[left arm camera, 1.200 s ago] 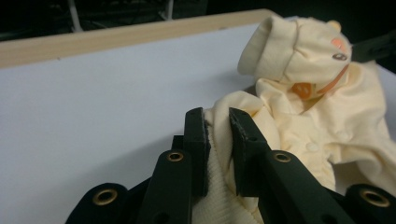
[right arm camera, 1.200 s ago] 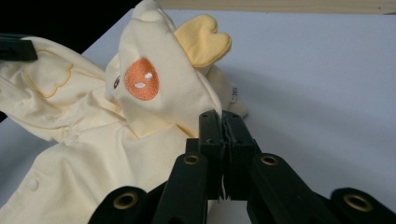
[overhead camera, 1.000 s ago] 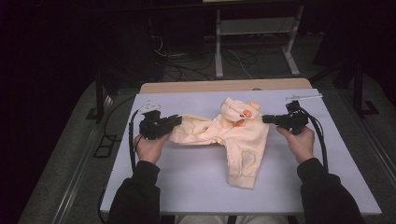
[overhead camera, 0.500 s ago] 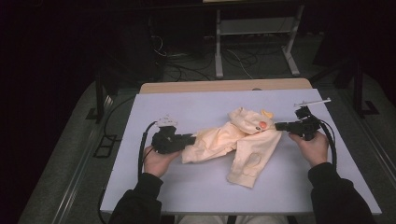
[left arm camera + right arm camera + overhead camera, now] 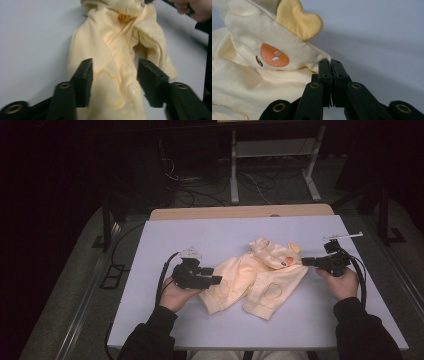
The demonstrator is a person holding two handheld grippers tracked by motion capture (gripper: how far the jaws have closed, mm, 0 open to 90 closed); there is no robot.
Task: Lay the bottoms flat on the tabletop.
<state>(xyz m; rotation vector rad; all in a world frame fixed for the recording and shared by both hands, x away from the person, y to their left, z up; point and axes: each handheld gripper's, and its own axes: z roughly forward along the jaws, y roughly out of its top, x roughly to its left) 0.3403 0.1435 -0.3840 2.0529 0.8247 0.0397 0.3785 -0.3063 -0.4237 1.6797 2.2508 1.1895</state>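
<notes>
A pale yellow hooded baby garment (image 5: 260, 275) lies crumpled in the middle of the table, its hood with an orange snout and a yellow ear toward the right. My left gripper (image 5: 216, 281) rests at the garment's left end. In the left gripper view its jaws (image 5: 115, 80) have just been opening and stand apart over the garment (image 5: 112, 45), with cloth lying loose between them. My right gripper (image 5: 305, 261) is at the hood side. Its jaws (image 5: 330, 61) are pressed together on the cloth edge of the garment (image 5: 262, 82) just below the hood.
The pale table (image 5: 200, 235) has bare surface on all sides of the garment. A wooden strip (image 5: 240, 212) runs along its far edge. Behind it stand a metal frame (image 5: 270, 170) and floor cables (image 5: 190, 180). The person's other hand (image 5: 192, 10) holds the far gripper.
Both hands have moved right and nearer the person, dragging the garment with them. The left jaws have opened and let go of the cloth.
</notes>
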